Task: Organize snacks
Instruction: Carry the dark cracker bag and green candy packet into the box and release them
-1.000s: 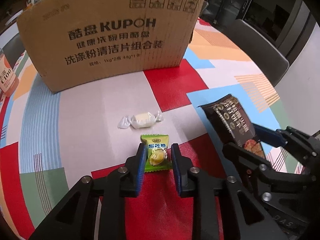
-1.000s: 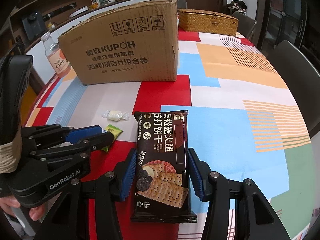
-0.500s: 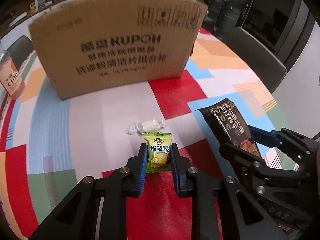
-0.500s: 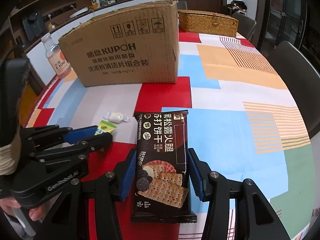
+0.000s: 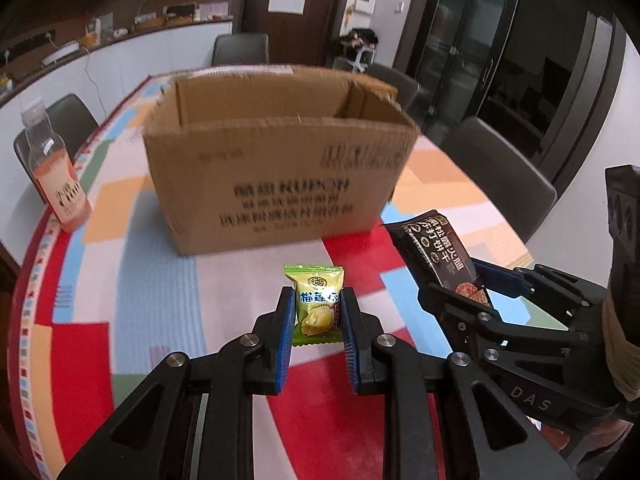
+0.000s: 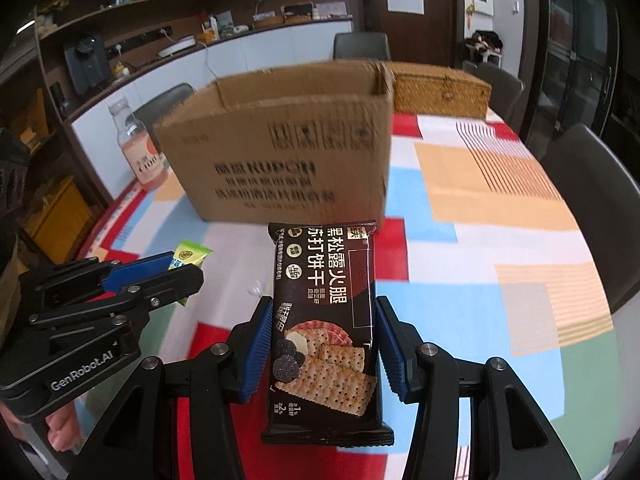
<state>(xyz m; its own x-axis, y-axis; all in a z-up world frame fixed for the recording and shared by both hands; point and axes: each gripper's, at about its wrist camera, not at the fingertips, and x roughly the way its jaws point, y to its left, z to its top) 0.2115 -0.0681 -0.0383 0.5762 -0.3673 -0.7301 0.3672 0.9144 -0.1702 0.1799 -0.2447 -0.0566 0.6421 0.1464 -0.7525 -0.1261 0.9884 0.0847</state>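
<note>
Snacks are held in both grippers above a table (image 5: 120, 264) with a cloth of red, blue, orange, white and green patches. The biggest thing on it is an open cardboard box (image 5: 280, 168), standing upright behind the two grippers. Its front is blurred, but the letters "KUPOH" can be read in the middle, with lines of Chinese characters under them and a row of handling symbols near the top edge. Behind the box, in the right wrist view, a woven basket (image 6: 440, 94) with a lid stands on the table. To the left of the box is a plastic bottle (image 5: 54, 172) with an orange drink; its label is too blurred to read.

The right gripper (image 6: 322, 350) pinches a dark cracker packet (image 6: 324, 320) by its two long sides, clear of the table. The packet shows big white Chinese characters and a picture of square crackers with black truffle. The left gripper (image 5: 316, 320) is pressed together on a small green candy (image 5: 316, 304), which carries blue Chinese characters and a yellow fruit picture; it is also lifted off the table. The side of the left gripper bears the words "GenRobot.AI", and a few fingers (image 6: 60, 436) of the person show below it.
</note>
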